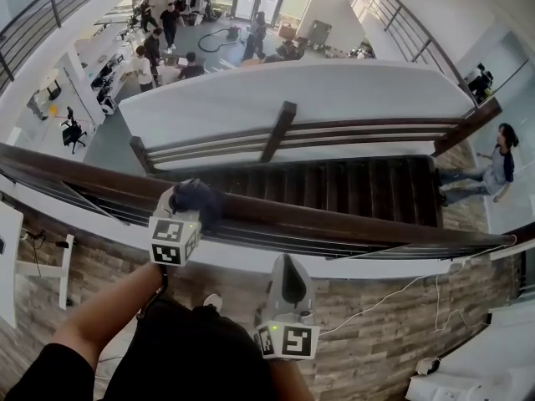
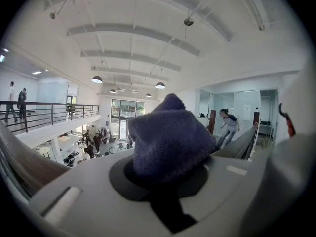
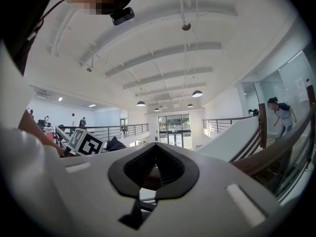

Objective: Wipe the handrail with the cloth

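A dark wooden handrail [image 1: 351, 220] runs across the head view from the left edge to the right edge. My left gripper [image 1: 185, 200] is at the rail, shut on a dark blue cloth [image 1: 199, 197] that rests on top of the rail. In the left gripper view the cloth [image 2: 169, 135] bulges out of the jaws and hides the rail under it. My right gripper [image 1: 288, 264] hangs just below the rail on my side, to the right of the left one. It is shut, with nothing in its jaws [image 3: 154, 148]. From it I see the handrail [image 3: 269, 157] at the right.
Beyond the rail a dark staircase [image 1: 334, 186] drops down, with a second wooden railing [image 1: 280, 132] on its far side. A person [image 1: 493, 170] stands at the right. Several people are on the floor far below. A white cable [image 1: 393, 295] lies on the plank floor.
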